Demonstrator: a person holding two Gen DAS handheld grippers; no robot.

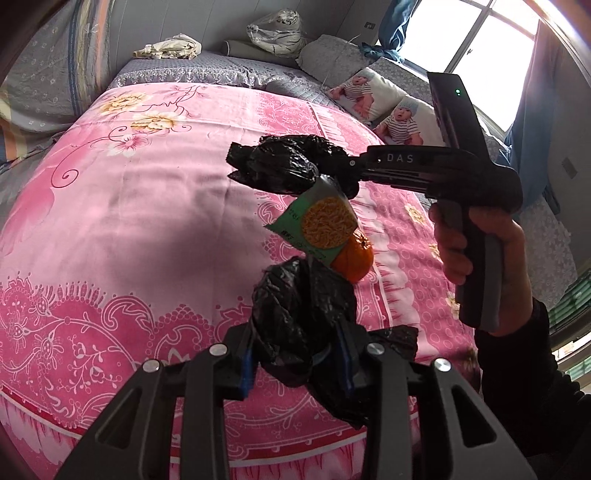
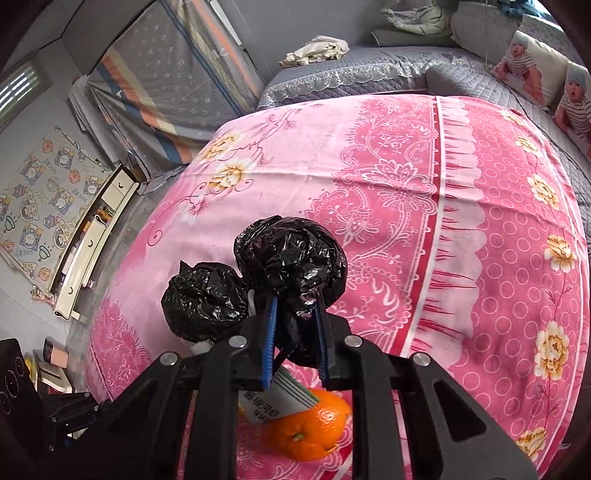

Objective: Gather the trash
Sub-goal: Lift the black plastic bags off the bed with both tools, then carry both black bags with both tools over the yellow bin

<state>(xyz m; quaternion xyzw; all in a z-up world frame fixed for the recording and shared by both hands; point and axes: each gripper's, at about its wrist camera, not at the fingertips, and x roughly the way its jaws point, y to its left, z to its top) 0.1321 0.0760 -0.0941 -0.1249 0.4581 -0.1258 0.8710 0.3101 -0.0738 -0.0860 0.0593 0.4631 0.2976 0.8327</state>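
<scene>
A black plastic trash bag [image 1: 295, 314] hangs between both grippers above the pink bedspread [image 1: 129, 221]. My left gripper [image 1: 297, 363] is shut on one bunch of the bag. My right gripper [image 2: 295, 343], seen from the left wrist view [image 1: 332, 173], is shut on another bunch [image 2: 291, 258]. A green noodle wrapper [image 1: 321, 225] hangs below the right gripper's bunch, over an orange [image 1: 354, 258] that lies on the bed. In the right wrist view the wrapper [image 2: 277, 398] and the orange [image 2: 310, 428] show under the fingers.
Baby-print pillows [image 1: 373, 96] and grey cushions lie at the bed's far side by a window. A cream cloth [image 1: 170, 48] and a clear plastic bag [image 1: 277, 29] lie on the grey quilt. A low white cabinet [image 2: 88, 236] stands on the floor left of the bed.
</scene>
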